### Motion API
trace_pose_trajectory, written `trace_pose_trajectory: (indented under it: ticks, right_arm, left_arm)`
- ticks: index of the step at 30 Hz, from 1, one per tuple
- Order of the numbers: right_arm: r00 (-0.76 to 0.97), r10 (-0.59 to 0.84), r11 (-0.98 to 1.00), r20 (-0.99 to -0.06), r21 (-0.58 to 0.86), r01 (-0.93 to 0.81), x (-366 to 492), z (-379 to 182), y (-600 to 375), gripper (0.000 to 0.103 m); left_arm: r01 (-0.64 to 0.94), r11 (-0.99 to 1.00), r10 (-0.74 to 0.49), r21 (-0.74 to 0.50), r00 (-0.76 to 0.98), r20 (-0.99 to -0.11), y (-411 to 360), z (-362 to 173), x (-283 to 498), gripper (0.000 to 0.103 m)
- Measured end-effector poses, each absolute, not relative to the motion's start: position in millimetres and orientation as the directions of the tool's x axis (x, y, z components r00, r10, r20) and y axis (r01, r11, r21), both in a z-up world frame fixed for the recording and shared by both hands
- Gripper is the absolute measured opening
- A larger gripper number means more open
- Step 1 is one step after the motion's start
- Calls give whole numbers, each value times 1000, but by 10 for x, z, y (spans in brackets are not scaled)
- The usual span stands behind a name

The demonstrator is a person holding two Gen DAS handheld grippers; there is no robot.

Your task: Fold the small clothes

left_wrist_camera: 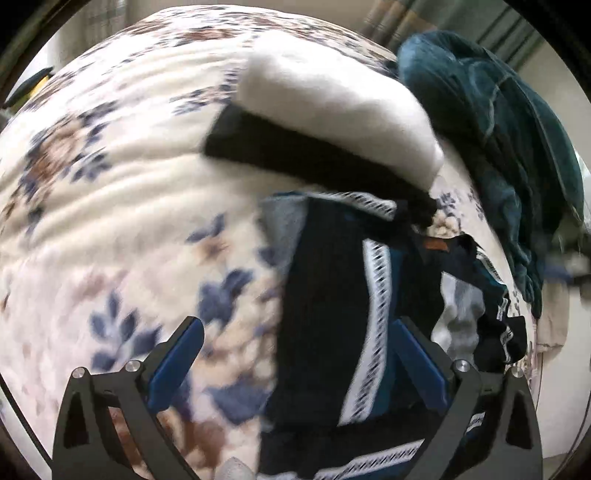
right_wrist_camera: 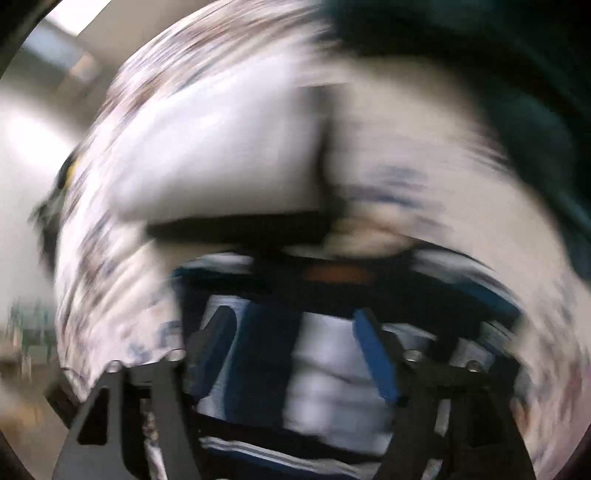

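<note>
Navy garment (left_wrist_camera: 325,306) is seen lengthwise just ahead of the spread, empty left gripper (left_wrist_camera: 295,354); right gripper (right_wrist_camera: 295,354) likewise open.

A floral blanket (left_wrist_camera: 122,192) carries everything — folded white-and-black stack (left_wrist_camera: 332,122), dark patterned garment (left_wrist_camera: 332,295) (rumpled), teal throw (left_wrist_camera: 491,122).

I look down on a bed spread with a cream floral blanket (left_wrist_camera: 110,206), printed with blue and brown leaf sprays, which fills most of my left view. Toward its far right corner a dark teal blanket (left_wrist_camera: 491,122) lies heaped. Beyond the far edge hang plaid curtains (left_wrist_camera: 402,22) in muted green and tan, with soft daylight on them. My right view is badly smeared; a pale wall (right_wrist_camera: 40,155) shows at its left.
</note>
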State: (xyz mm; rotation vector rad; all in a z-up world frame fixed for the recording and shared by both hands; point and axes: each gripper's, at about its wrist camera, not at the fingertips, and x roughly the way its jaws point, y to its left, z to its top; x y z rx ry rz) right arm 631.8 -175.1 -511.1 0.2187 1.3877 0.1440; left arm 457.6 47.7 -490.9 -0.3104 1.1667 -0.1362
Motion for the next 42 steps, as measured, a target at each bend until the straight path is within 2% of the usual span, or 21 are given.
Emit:
trace_pose_trajectory:
  ticks: [4, 7, 11, 12, 13, 14, 15, 22, 25, 28, 30, 31, 34, 40, 42]
  right_arm:
    - [150, 101, 927, -984, 148, 344, 5697, -5320, -3098, 78]
    - [122, 81, 898, -989, 126, 421, 5452, -5658, -3493, 82]
    - [105, 171, 852, -980, 200, 484, 5357, -6174, -3656, 83]
    - [103, 215, 836, -971, 237, 494, 5351, -6258, -3687, 80]
    - [110, 264, 815, -958, 283, 505, 5352, -6315, -3690, 68]
    - [128, 278, 809, -952, 303, 503, 5352, -6298, -3660, 15]
    - [136, 279, 811, -951, 309, 496, 5360, -6275, -3627, 3]
    - [329, 284, 876, -901, 383, 293, 5579, -5102, -3248, 3]
    - [340, 253, 894, -906, 353, 277, 5796, -4941, -3355, 3]
    - [276, 272, 888, -922, 351, 298, 6065, -5203, -3517, 7]
    - [178, 189, 894, -966, 244, 375, 6140, -5488, -3724, 46]
    - [175, 138, 893, -975, 199, 403, 6110, -5536, -3781, 51]
    - [215, 110, 880, -970, 195, 432, 5910, -5512, -3786, 52]
    - [243, 297, 882, -924, 362, 302, 5692, -5699, -3104, 52]
    - [195, 355, 886, -914, 396, 242, 5738, -5881, -2763, 52]
  left_arm:
    - [7, 971, -226, -240, 365, -903, 200, -5084, 4894, 103]
    - [33, 987, -161, -159, 307, -938, 100, -5353, 5116, 103]
    - [-20, 983, -176, -185, 222, -959, 256, -5607, 5271, 103]
    - [-26, 980, -185, -196, 219, -958, 290, -5608, 5274, 103]
    - [-28, 981, -181, -192, 220, -959, 316, -5593, 5268, 103]
    - [-24, 984, -169, -179, 224, -960, 333, -5569, 5256, 103]
    - [-14, 986, -160, -168, 227, -961, 348, -5547, 5237, 103]
    - [-37, 986, -151, -163, 222, -963, 622, -5515, 5268, 103]
    - [-57, 986, -141, -159, 242, -960, 764, -5432, 5281, 103]
    - [-80, 983, -137, -163, 262, -955, 917, -5325, 5246, 103]
    - [-87, 981, -142, -172, 277, -950, 994, -5224, 5166, 103]
    - [-86, 982, -138, -169, 287, -948, 1020, -5168, 5121, 103]
    - [-61, 983, -148, -176, 321, -936, 1018, -4999, 4955, 103]
    - [25, 984, -175, -176, 325, -929, 684, -4960, 4956, 103]
    - [43, 992, -123, -115, 296, -947, 500, -5090, 5047, 103]
